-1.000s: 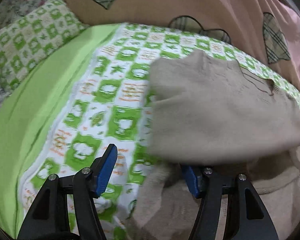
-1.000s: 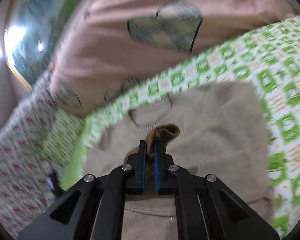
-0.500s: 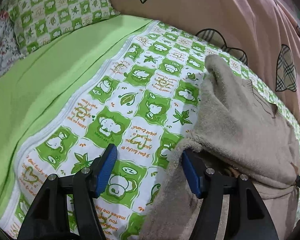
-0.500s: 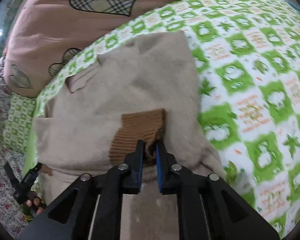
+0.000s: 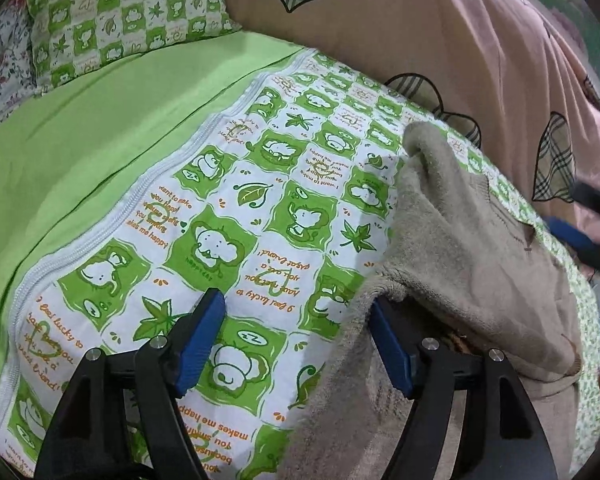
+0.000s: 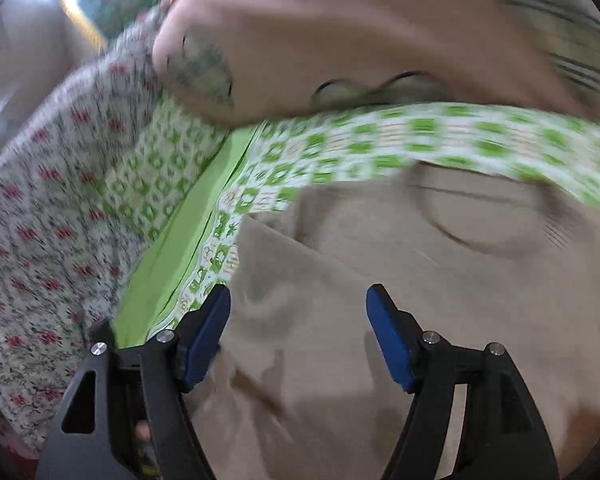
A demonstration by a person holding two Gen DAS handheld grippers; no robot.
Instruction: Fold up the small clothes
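I am holding the left gripper (image 5: 296, 336) over the green-checked bedsheet (image 5: 236, 216); its jaws have just been opening further and are standing wide, gripping nothing. The beige sweater (image 5: 460, 248) is lying folded on the sheet, its edge brushing the right-hand blue pad (image 5: 390, 346) while the other pad is hanging over bare sheet. My right gripper (image 6: 298, 334) is hovering above the same sweater (image 6: 380, 264); its 2 jaws have just been opening and are standing wide, with nothing pinched between them. A pink quilt (image 5: 440, 40) is lying beyond the sweater.
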